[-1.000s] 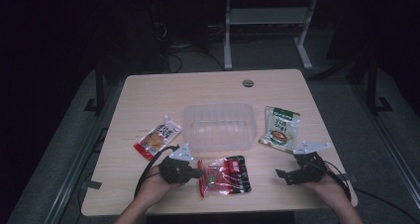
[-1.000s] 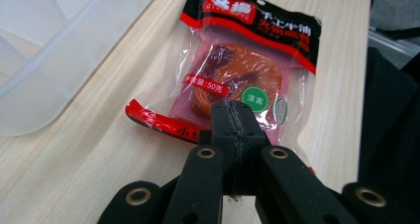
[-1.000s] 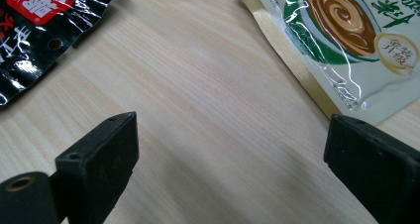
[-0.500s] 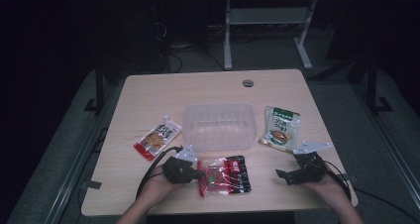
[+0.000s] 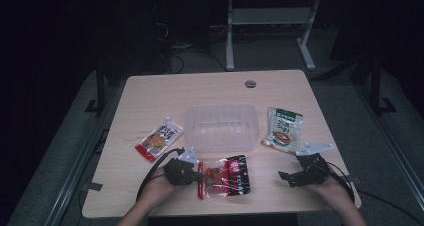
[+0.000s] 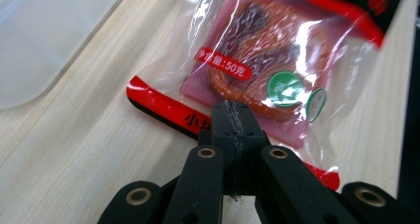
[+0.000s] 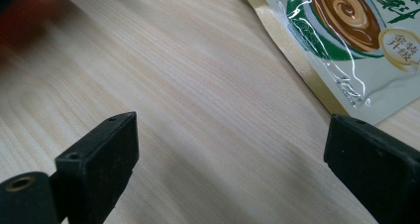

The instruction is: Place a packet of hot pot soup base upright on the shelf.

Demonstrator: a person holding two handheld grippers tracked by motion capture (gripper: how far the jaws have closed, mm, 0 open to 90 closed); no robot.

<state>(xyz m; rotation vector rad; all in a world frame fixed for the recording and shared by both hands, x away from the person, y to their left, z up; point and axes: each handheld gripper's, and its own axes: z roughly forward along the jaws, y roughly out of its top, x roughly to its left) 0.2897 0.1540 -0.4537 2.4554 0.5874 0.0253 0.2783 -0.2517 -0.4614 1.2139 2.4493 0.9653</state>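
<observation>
Three snack packets and one clear tub (image 5: 221,127) lie on the wooden surface (image 5: 150,93). Far left is an orange packet (image 5: 159,138); its writing is too small to read. Next, the left gripper (image 5: 199,175) has its fingers (image 6: 233,127) pinched tight on the red strip at the edge of the red packet (image 5: 225,176), near the front edge. Its label reads ":50克", and a green round sticker shows. The tub sits behind it, in the middle. Right of the tub is a green and white packet (image 5: 284,127) with green writing, maybe soup. The right gripper (image 5: 289,178) rests near the right front corner, fingers (image 7: 101,152) wide apart over bare wood.
</observation>
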